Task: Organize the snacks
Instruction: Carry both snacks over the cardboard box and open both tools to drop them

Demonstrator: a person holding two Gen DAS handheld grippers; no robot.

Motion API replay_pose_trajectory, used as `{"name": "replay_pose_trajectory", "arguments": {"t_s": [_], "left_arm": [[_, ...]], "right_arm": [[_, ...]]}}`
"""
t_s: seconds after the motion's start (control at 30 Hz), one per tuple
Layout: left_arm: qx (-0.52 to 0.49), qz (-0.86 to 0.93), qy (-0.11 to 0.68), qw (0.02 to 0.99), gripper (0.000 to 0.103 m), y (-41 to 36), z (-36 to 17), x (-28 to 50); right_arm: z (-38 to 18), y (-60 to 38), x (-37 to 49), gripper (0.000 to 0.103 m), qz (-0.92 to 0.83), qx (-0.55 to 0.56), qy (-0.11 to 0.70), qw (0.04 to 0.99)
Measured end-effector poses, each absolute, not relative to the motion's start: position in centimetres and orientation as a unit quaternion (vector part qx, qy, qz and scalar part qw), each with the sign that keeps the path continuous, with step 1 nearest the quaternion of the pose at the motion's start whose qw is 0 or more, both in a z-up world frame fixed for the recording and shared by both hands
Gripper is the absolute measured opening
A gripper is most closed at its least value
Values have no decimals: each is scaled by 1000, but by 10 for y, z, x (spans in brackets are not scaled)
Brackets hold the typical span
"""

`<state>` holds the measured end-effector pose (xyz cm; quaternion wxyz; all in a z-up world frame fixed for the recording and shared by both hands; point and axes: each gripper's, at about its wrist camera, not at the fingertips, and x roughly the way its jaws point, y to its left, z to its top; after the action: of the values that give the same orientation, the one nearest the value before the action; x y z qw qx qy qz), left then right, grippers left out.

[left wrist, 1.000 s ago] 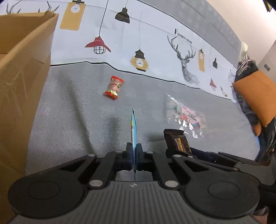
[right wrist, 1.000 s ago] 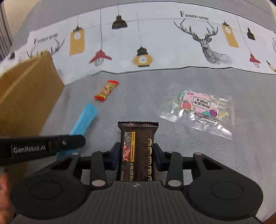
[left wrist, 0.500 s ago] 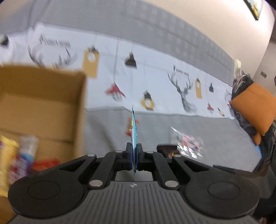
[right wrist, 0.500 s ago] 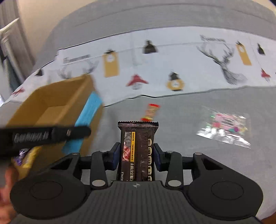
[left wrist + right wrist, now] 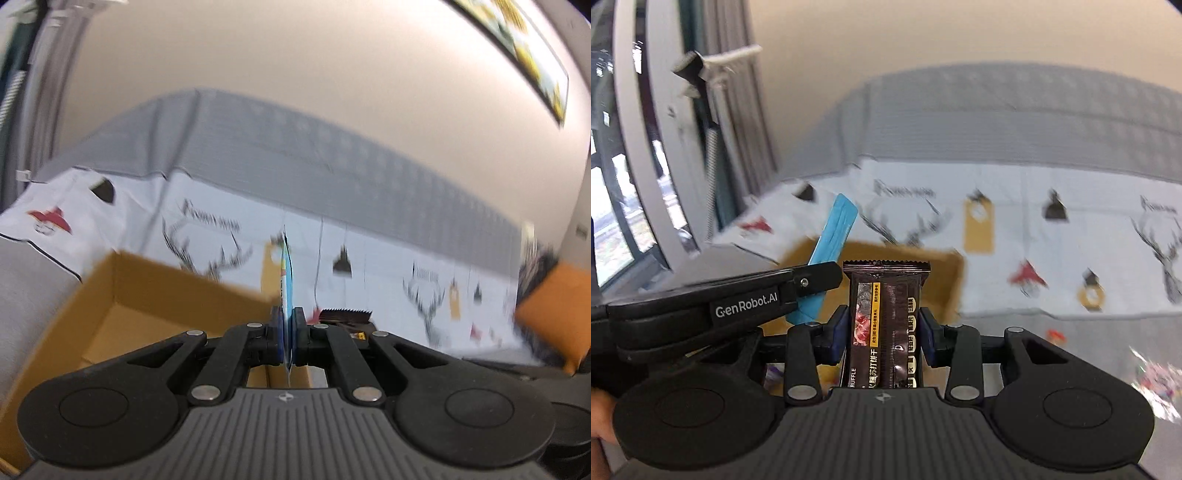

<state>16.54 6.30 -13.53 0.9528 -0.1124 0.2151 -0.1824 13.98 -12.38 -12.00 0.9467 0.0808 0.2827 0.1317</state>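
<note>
My left gripper is shut on a thin blue snack packet, held edge-on and upright above the open cardboard box. The packet also shows in the right wrist view, with the left gripper beside it. My right gripper is shut on a dark brown biscuit bar, upright, just right of the left gripper and over the box. The bar's serrated top shows in the left wrist view.
The box sits on a grey sofa with a white cloth printed with deer and lamps. A small red candy and a clear candy bag lie on the seat at right. An orange cushion is far right. A window frame stands left.
Both grippers have lifted and swung left with their snacks, from low over the seat to above the open box. The views now tilt up toward the sofa back and wall.
</note>
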Motion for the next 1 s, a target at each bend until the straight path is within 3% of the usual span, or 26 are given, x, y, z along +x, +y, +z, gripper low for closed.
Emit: {"name": "replay_pose_trajectory", "arguments": {"t_s": [0.23,0.4,0.57,0.8,0.83,0.87,0.9,0.93,0.97,1.0], "left_arm": [[-147,-165,188,957,4,101,-121,170],[-173,-159,303,923,4,110,-156,211],[-94,-77,428,896,4,94,-207,245],[-54,-79,434,896,4,76,-214,242],[-54,-75,427,899,8,75,-212,241],[-54,-71,420,903,21,74,-211,239],[-54,-63,414,906,34,73,-208,237],[-49,-54,409,910,59,70,-205,235],[-43,-49,400,914,76,66,-202,231],[-38,-50,390,919,81,60,-201,231]], "right_arm": [[-97,-94,154,41,157,68,262,950],[-141,-72,173,41,144,45,319,936],[-202,-62,183,41,134,73,396,906],[-218,-49,179,42,150,64,421,892],[-217,-47,179,43,160,54,426,889],[-216,-46,178,44,164,46,427,888],[-213,-48,176,54,164,43,421,891],[-210,-54,174,71,166,48,414,894],[-207,-63,169,79,169,60,404,897],[-204,-73,164,87,172,77,393,900]]}}
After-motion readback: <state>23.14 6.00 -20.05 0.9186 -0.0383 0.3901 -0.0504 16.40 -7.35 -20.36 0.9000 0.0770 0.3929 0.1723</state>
